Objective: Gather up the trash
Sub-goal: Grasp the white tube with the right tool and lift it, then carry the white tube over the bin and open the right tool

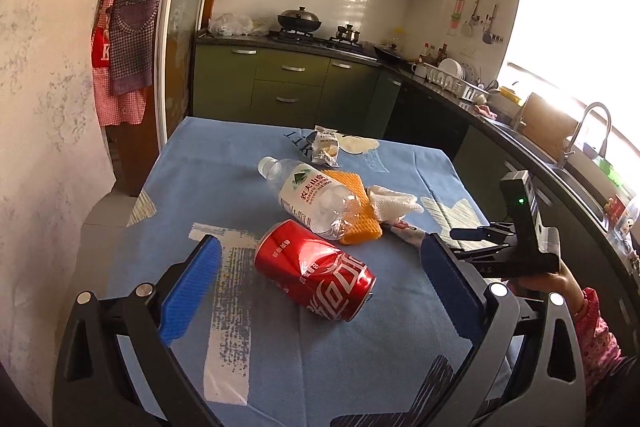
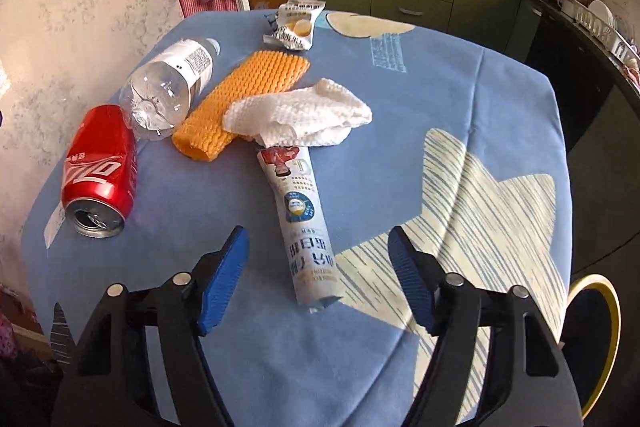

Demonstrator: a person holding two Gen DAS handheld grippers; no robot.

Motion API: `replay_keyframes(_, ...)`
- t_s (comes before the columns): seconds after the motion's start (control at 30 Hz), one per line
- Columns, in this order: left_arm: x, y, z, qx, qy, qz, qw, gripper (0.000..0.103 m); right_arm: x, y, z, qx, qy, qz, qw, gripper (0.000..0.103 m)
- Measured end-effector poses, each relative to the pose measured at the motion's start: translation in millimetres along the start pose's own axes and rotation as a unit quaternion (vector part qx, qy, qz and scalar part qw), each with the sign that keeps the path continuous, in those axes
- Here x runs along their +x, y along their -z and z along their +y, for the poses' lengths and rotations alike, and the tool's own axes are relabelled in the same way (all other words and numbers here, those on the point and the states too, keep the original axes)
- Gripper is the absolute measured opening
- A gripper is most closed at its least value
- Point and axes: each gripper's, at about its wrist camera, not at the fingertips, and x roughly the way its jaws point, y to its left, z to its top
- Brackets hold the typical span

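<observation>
Both tongs gape, grasping nothing: left tongs [image 1: 320,269] flank the dented red aluminium can [image 1: 315,269], right tongs [image 2: 318,261] the white printed wrapper tube [image 2: 305,227].

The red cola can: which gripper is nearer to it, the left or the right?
Left. The left gripper stands open with the dented red cola can lying between its fingers. The right gripper is open over the long white wrapper, with the can off to its left.

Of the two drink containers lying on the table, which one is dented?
The red cola can: its side is crushed inward. The clear water bottle beside it has a white label.
</observation>
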Motion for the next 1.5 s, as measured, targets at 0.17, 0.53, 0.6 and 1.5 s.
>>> replay_keyframes(0.17, 4.1, 0.5, 5.5, -0.007, -0.003, 0.004, 1.0, 0.098, 14.3, -5.8, 5.7, -0.009, -0.007, 0.013, 1.0, 0.051)
replay_keyframes(0.53, 6.7, 1.7, 7.8, -0.01, -0.004, 0.008, 0.9999, 0.098, 15.4, -4.2, 8.5, -0.012, -0.011, 0.015, 1.0, 0.017)
replay_keyframes(0.6, 6.5, 1.6, 6.3, -0.008, -0.004, 0.008, 0.9999, 0.098, 12.8, -1.3, 8.9, -0.01, -0.017, 0.013, 1.0, 0.015)
replay_keyframes(1.5, 6.5, 7.9, -18.3, 0.017, 0.006, 0.02, 0.9996, 0.098, -133.6, 133.9, -126.2, 0.23, 0.112, -0.075, 0.964, 0.015)
